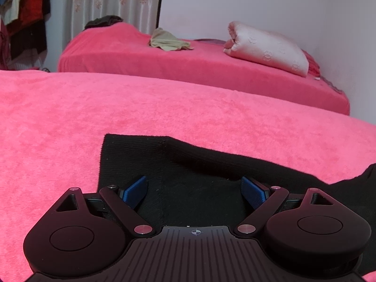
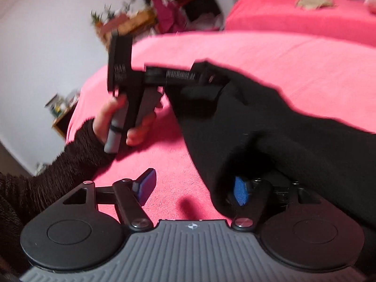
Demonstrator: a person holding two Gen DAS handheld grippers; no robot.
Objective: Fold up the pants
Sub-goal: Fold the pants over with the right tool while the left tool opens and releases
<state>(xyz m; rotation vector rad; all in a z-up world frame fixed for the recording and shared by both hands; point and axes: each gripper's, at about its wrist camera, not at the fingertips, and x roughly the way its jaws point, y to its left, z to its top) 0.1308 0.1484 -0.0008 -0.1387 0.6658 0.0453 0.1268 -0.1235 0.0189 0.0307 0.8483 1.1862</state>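
On the near bed: black pants (image 1: 188, 164) lie across the pink blanket (image 1: 70, 117).
Left hand (image 2: 127, 122): wrapped round its handle, dark fuzzy sleeve (image 2: 70, 159) at the wrist.
Left gripper (image 1: 195, 191): fingers spread wide over the pants cloth, not pinching it.
Right gripper (image 2: 195, 188): fingers apart; the right pad touches the pants edge, the left pad is over bare blanket.
Far bed (image 1: 164, 61): a rolled quilt (image 1: 265, 47) and a crumpled pale garment (image 1: 168, 40).
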